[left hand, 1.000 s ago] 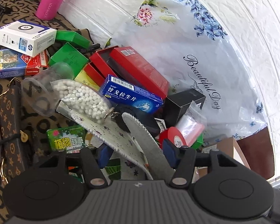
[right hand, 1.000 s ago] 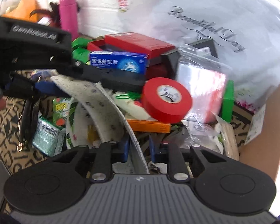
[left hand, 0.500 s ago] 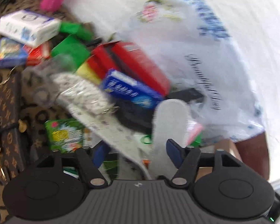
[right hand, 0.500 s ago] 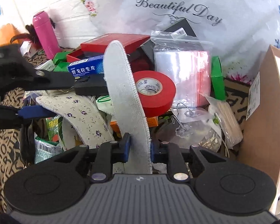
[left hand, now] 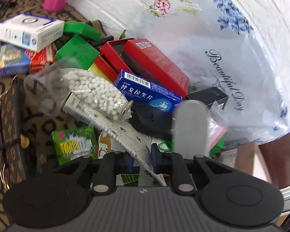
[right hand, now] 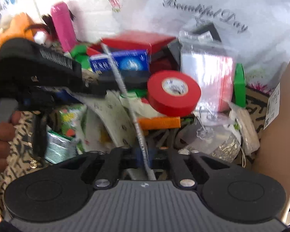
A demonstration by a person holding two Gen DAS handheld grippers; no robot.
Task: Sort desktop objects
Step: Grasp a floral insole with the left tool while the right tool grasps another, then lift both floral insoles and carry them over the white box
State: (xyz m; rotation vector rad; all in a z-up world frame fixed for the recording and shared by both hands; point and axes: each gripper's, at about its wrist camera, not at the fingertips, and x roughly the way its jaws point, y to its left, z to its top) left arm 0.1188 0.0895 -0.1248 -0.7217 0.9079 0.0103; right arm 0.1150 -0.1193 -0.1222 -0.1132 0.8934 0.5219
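Note:
Two insoles rise from a heap of desk clutter. The floral insole, white with small dark flowers, runs down between the blue pads of my left gripper, whose jaws are closing on it. The grey insole stands upright just right of the left gripper's right finger. In the right wrist view that grey insole shows edge-on as a thin strip, and my right gripper is shut on its lower end. The floral insole lies to its left.
A red tape roll, a blue medicine box, a bag of white beads and a red box crowd the heap. A cardboard box stands at right. A person's hand holds the left tool.
The left jaws have narrowed around the floral insole. The grey insole has come out from between them and turned edge-on in the right gripper, which has closed tight on it.

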